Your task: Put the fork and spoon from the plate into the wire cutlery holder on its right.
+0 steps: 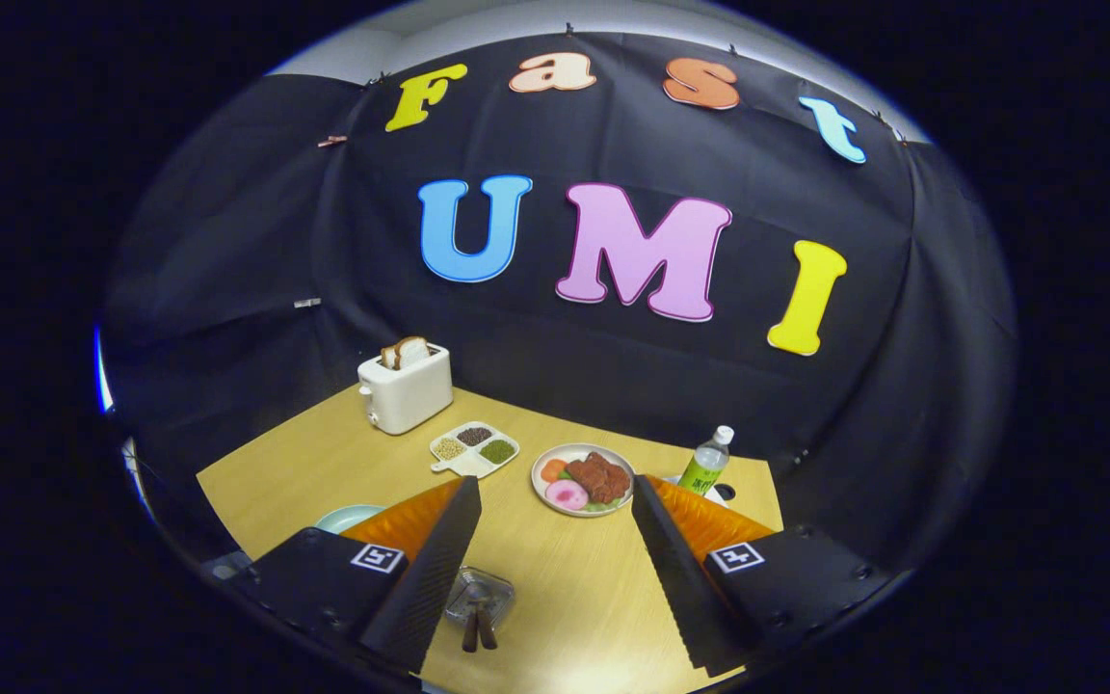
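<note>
Gripper [555, 549] spread wide above the wooden table [565, 598], grasping nothing.
Wire cutlery holder [480, 595] between the fingers near the table's front edge, two dark handles [478, 628] jutting out; pale plate [348, 518] partly hidden behind the left finger; toaster [406, 388] at far left corner; bottle [706, 463] at far right.

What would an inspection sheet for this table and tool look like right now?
Surface: light wooden table, looks clean.
Job's things: wire cutlery holder between the fingers, two dark handles standing in it; pale plate edge behind one finger.
Clutter: toaster with bread, tray of beans, plate of food, bottle.
Grippers: gripper open, holding nothing.
Cables: nothing seen.
Surroundings: black cloth wall.
</note>
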Demonstrator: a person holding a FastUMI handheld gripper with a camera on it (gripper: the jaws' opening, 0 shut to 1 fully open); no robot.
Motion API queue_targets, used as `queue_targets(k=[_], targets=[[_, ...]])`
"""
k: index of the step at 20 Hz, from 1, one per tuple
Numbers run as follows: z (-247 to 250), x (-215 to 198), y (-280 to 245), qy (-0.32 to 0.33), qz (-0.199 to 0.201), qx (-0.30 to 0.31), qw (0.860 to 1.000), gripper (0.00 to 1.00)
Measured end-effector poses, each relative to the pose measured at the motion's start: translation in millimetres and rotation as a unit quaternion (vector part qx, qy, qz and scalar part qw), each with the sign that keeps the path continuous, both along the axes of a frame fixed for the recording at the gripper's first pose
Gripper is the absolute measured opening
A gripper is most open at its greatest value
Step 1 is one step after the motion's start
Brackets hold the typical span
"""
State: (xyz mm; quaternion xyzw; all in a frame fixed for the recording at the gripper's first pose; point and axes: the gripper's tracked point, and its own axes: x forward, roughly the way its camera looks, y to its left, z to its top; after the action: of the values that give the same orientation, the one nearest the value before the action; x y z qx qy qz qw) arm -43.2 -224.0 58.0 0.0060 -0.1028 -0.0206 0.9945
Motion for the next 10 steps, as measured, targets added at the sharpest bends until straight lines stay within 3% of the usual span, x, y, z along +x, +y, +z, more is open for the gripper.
queue_targets(k=[5,10], targets=[[9.3,-4.9,7.3,-0.045,0.022,-0.001,0.999,0.98],[5.5,1.3,16.8,-0.039,0.048,-0.018,0.998,0.98]])
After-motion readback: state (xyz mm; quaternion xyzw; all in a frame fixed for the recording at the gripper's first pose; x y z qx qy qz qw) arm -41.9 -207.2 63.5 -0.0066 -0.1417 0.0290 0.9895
